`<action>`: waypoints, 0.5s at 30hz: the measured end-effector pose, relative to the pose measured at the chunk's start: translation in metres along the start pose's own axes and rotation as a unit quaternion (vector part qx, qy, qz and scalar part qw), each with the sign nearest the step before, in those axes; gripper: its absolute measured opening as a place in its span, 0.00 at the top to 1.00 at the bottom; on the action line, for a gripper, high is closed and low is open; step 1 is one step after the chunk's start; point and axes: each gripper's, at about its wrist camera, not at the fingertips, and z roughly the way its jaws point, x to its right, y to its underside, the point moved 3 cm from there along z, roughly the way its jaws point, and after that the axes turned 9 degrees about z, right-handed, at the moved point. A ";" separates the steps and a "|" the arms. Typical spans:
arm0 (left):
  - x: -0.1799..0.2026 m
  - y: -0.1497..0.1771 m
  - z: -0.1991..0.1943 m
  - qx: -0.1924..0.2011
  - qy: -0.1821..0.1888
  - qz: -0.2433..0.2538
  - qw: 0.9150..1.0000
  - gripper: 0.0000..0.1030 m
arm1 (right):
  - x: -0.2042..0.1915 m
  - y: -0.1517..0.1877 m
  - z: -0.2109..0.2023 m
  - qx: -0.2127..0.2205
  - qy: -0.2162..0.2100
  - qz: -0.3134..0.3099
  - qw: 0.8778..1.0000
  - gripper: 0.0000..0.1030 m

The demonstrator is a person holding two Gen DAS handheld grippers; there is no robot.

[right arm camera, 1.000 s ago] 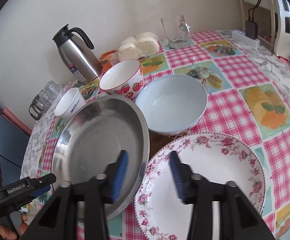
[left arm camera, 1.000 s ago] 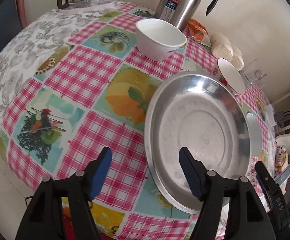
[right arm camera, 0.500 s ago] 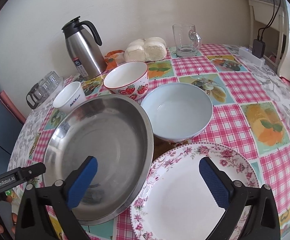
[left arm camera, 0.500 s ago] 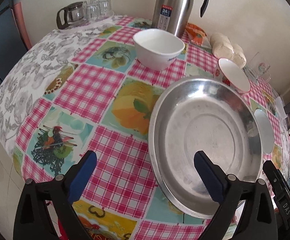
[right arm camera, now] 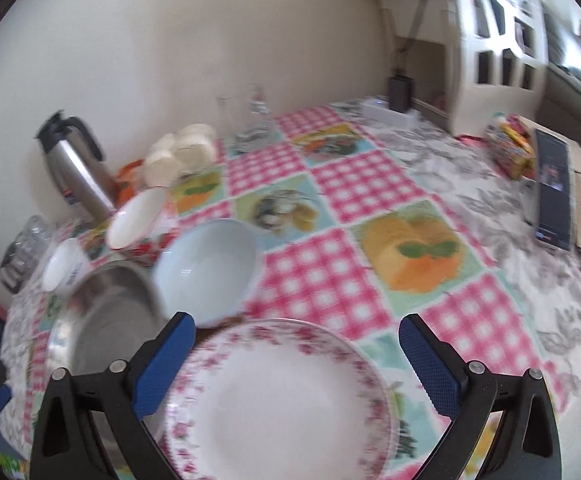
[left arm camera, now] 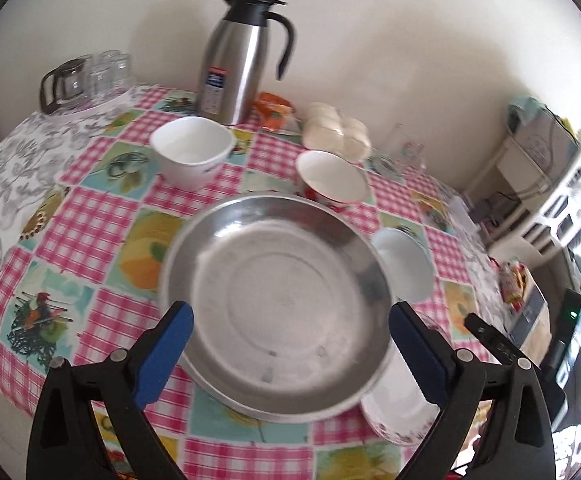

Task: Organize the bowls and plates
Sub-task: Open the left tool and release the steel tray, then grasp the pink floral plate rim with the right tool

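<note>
A steel plate lies on the checked tablecloth; my left gripper hangs open above its near half, nothing between the blue pads. A floral plate lies under my open right gripper, also empty; in the left wrist view its rim shows past the steel plate. A pale blue bowl stands behind it, beside the steel plate. A strawberry bowl and a square white bowl stand farther back.
A steel thermos, a glass pot with glasses, wrapped buns and a glass mug line the wall side. A snack packet and a dark box lie at the right edge. White shelving stands beyond.
Both grippers opened wide and drew back, letting go of the plate rims. The left view rose and swung right over the steel plate; the right view swung right over the floral plate.
</note>
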 end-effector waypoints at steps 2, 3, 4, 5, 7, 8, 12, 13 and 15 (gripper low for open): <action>0.015 0.006 0.002 -0.013 0.011 0.013 1.000 0.05 | 0.015 0.001 0.005 -0.016 0.010 0.017 1.000 0.00; 0.020 0.009 0.004 -0.022 0.015 0.016 1.000 0.05 | 0.022 0.001 0.009 -0.029 0.009 0.028 0.999 0.00; 0.025 0.013 0.006 -0.030 0.018 0.019 0.999 0.05 | 0.027 0.003 0.013 -0.041 0.009 0.036 0.998 0.00; 0.029 0.017 0.011 -0.046 0.019 0.025 0.998 0.05 | 0.032 0.005 0.015 -0.052 0.013 0.040 0.998 0.00; 0.037 0.029 0.020 -0.081 0.031 0.026 0.996 0.05 | 0.039 0.010 0.022 -0.076 0.017 0.046 0.996 0.00; 0.042 0.036 0.023 -0.097 0.052 0.019 0.994 0.05 | 0.042 0.012 0.025 -0.086 0.014 0.050 0.995 0.00; 0.060 0.050 0.026 -0.122 0.082 0.023 0.989 0.05 | 0.048 0.018 0.030 -0.110 0.005 0.062 0.992 0.00; 0.065 0.053 0.027 -0.128 0.090 0.028 0.987 0.05 | 0.049 0.019 0.031 -0.114 0.005 0.064 0.991 0.00; 0.071 0.060 0.033 -0.145 0.110 0.022 0.983 0.06 | 0.052 0.020 0.034 -0.122 0.002 0.072 0.990 0.02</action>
